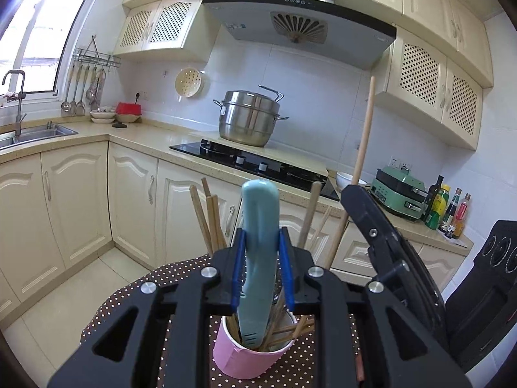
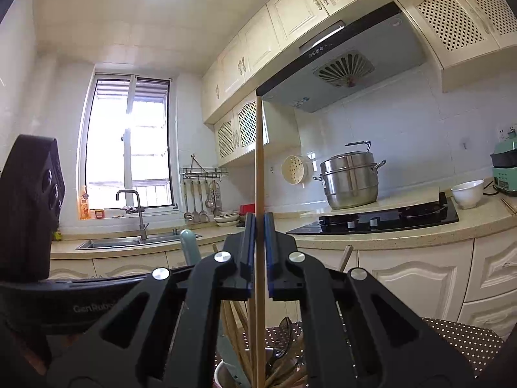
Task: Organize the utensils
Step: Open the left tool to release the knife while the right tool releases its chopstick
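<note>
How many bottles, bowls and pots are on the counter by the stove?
Seen from the left wrist camera:
Bottles: 4, grouped at the right end
Bowls: 1, white, beside the stove
Pots: 1, steel, behind the stove
Total: 6

The cup (image 1: 255, 352) stands on the table (image 1: 181, 278). Inside the cup stand the tongs (image 1: 260, 258), upright, with chopsticks (image 1: 206, 216) leaning to their left and right. The left gripper (image 1: 262, 270) sits directly above the cup, one finger on each side of the tongs. The long stick (image 2: 259, 200) stands upright, its lower end in the cup (image 2: 223, 375), between the fingers of the right gripper (image 2: 259, 255). The right gripper lies to the right of the left gripper. Behind the table runs the kitchen counter (image 1: 145, 137), carrying the stove (image 1: 252, 165) with the pot (image 1: 248, 118) behind it; the sink (image 1: 35, 134) lies at the far left.
</note>
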Tool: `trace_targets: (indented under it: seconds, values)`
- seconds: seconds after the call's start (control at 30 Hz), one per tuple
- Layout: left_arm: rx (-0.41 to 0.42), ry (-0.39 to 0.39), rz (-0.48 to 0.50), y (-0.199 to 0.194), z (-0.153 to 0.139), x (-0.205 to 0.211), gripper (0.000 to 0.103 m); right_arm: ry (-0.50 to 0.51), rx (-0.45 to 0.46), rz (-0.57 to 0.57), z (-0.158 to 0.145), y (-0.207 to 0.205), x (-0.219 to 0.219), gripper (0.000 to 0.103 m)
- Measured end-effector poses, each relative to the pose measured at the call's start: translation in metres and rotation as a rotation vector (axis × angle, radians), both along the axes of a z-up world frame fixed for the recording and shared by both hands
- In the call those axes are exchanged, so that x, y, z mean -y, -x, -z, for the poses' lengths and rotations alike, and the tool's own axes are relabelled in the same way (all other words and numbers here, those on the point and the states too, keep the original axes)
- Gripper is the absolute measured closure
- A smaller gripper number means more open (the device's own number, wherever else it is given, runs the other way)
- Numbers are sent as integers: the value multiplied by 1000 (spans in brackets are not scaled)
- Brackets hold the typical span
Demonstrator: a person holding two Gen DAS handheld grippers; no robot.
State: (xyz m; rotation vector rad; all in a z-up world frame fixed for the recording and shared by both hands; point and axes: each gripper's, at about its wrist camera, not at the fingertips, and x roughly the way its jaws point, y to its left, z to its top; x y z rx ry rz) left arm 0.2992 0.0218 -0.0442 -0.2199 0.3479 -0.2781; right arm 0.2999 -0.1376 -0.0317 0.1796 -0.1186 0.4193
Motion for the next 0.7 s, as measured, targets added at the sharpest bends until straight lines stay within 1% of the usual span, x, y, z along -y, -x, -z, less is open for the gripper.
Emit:
trace_targets:
  seconds: [0.1, 0.17, 0.2, 0.23, 0.27, 0.37, 0.5, 0.7]
  values:
    - [-13, 16, 3, 0, 2, -3, 82, -4, -3, 8, 1, 1, 0, 97]
    - [1, 14, -9, 3, 2, -6, 80, -16, -7, 9, 1, 1, 2, 97]
    - [6, 15, -12, 5, 2, -7, 79, -17, -8, 8, 1, 2, 2, 97]
    - [14, 22, -14, 7, 2, -9, 73, -17, -6, 10, 2, 2, 1, 97]
    - [20, 27, -15, 8, 1, -10, 71, -18, -6, 8, 2, 3, 1, 97]
    - [23, 11, -22, 11, 1, -11, 71, -17, -8, 1, 2, 3, -1, 97]
    - [16, 12, -29, 12, 2, -12, 70, -16, -8, -3, 2, 4, -3, 97]
    - [4, -2, -46, 12, 4, -14, 66, -18, -9, -4, 1, 4, -2, 97]
